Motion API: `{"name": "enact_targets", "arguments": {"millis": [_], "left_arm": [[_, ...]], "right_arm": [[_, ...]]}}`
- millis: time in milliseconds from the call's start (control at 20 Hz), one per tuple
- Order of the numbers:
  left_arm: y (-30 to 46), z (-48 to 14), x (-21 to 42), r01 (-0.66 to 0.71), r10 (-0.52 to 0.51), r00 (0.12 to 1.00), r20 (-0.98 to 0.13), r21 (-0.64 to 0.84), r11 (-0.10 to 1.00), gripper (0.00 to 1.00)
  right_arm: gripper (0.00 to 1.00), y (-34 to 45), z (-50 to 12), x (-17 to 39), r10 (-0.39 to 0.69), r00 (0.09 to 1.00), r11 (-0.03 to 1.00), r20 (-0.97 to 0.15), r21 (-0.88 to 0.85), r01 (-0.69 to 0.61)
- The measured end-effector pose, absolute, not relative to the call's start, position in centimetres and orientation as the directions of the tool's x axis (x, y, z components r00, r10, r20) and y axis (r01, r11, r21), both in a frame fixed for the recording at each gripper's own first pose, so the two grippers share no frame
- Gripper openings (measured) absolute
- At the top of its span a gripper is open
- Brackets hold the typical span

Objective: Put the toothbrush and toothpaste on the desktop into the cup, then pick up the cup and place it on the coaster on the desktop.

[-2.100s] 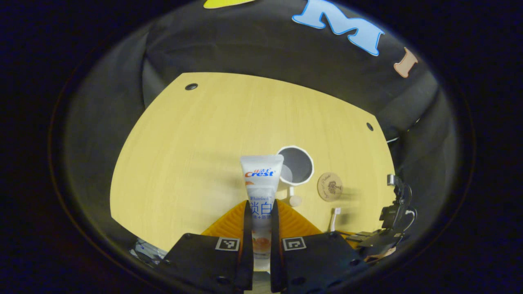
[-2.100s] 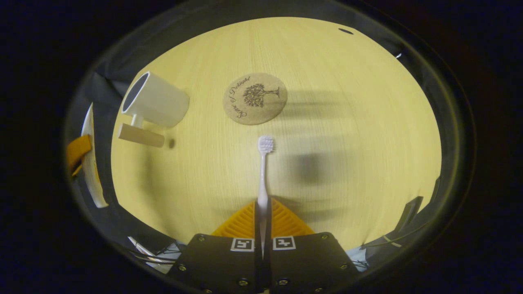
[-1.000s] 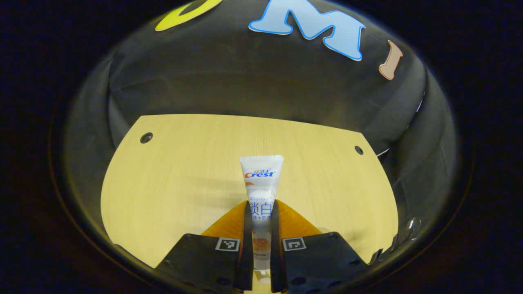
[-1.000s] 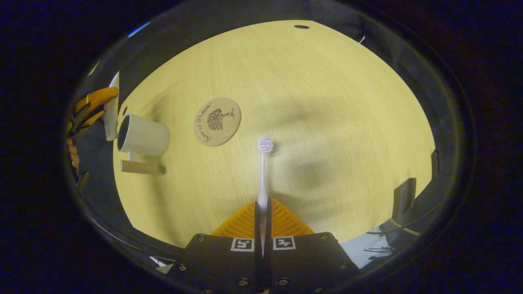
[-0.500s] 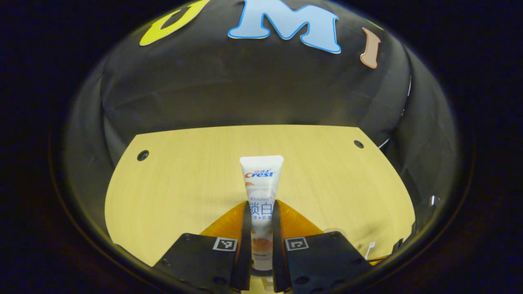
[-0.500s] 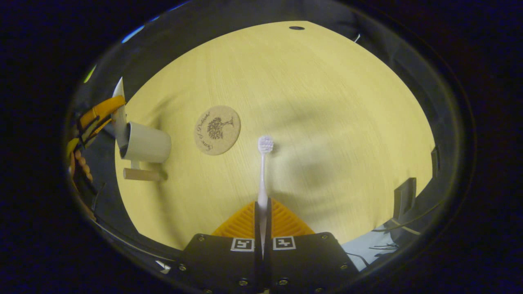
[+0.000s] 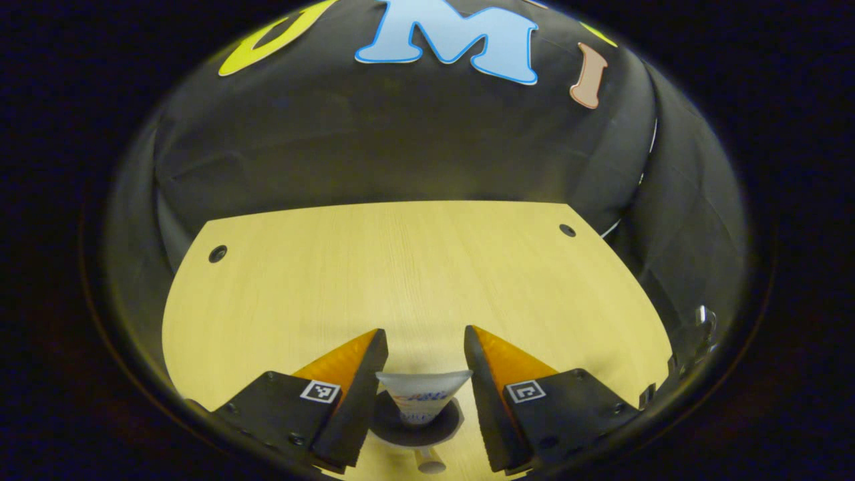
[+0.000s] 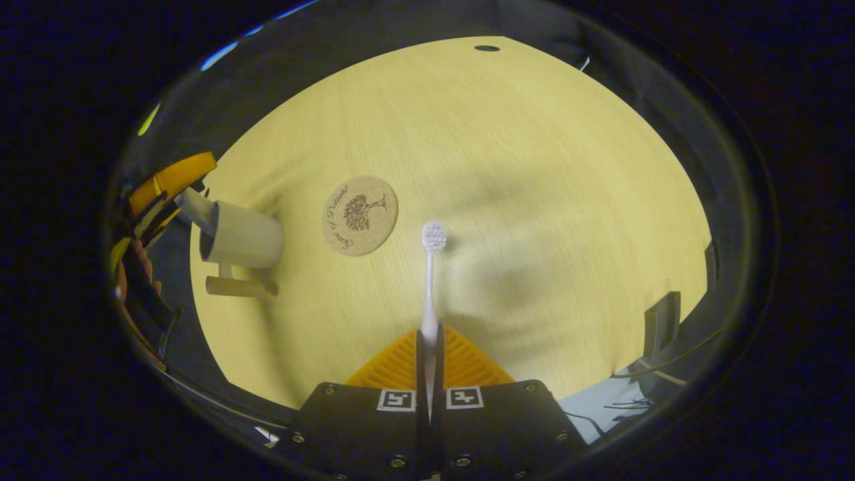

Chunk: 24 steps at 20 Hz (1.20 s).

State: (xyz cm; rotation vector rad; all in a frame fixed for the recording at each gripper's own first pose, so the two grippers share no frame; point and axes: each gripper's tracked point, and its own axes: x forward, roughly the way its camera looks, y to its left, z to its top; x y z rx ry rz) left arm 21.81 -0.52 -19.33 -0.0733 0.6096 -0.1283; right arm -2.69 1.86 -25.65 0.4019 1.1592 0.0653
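My left gripper (image 7: 424, 331) stands open just above the white cup (image 7: 449, 429). The white toothpaste tube (image 7: 422, 395) stands in the cup, free between the spread fingers. In the right gripper view the cup (image 8: 246, 235) sits at the table's left, its handle (image 8: 234, 286) toward me, with the tube's (image 8: 194, 206) end sticking out under the left gripper (image 8: 167, 180). My right gripper (image 8: 429, 334) is shut on the handle of the white toothbrush (image 8: 428, 280), held above the table with its bristle head pointing away. The round cork coaster (image 8: 359, 215) lies just right of the cup.
The light wooden table (image 8: 534, 167) has small dark holes (image 7: 217, 254) near its far corners. A dark bracket (image 8: 658, 322) and cables sit off the table's right edge. The booth's black cloth wall (image 7: 401, 147) rises behind the table.
My left gripper has opened and let go of the toothpaste tube, which has dropped down into the cup. The right gripper holds the toothbrush almost still.
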Motion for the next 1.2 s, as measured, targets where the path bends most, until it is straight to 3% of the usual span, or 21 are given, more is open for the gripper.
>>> {"name": "enact_targets", "arguments": {"millis": [400, 600, 650, 750, 850, 1200], "left_arm": [[-0.6, -15.4, 20.5, 0.124, -0.139, 0.857, -0.496, -0.063, 0.99, 0.8], [0.3, -12.7, 18.5, 0.113, -0.141, 0.881, -0.452, -0.087, 0.99, 0.71], [0.7, -12.1, 18.0, 0.107, -0.137, 0.885, -0.445, -0.093, 0.99, 0.75], [1.7, -11.1, 16.9, 0.087, -0.12, 0.895, -0.43, -0.094, 0.992, 0.8], [3.1, -10.4, 15.7, 0.062, -0.098, 0.902, -0.421, -0.099, 0.993, 0.71], [10.0, -10.4, 11.1, -0.062, 0.004, 0.897, -0.441, -0.117, 0.991, 0.71]], "right_arm": [[0.03, 3.2, -20.7, 1.1, 0.283, 0.517, 0.921, -0.808, 0.379, 0.088], [0.02, 5.1, -16.7, 4.7, 0.303, 0.585, 0.921, -0.752, 0.388, 0.022], [0.02, 5.7, -15.7, 5.5, 0.31, 0.6, 0.92, -0.738, 0.391, 0.006], [0.02, 7.0, -13.9, 7.1, 0.324, 0.624, 0.917, -0.711, 0.397, -0.024], [0.02, 8.4, -11.8, 8.3, 0.342, 0.645, 0.912, -0.684, 0.406, -0.053], [0.02, 14.3, -8.5, 11.6, 0.402, 0.687, 0.886, -0.605, 0.447, -0.125]]}}
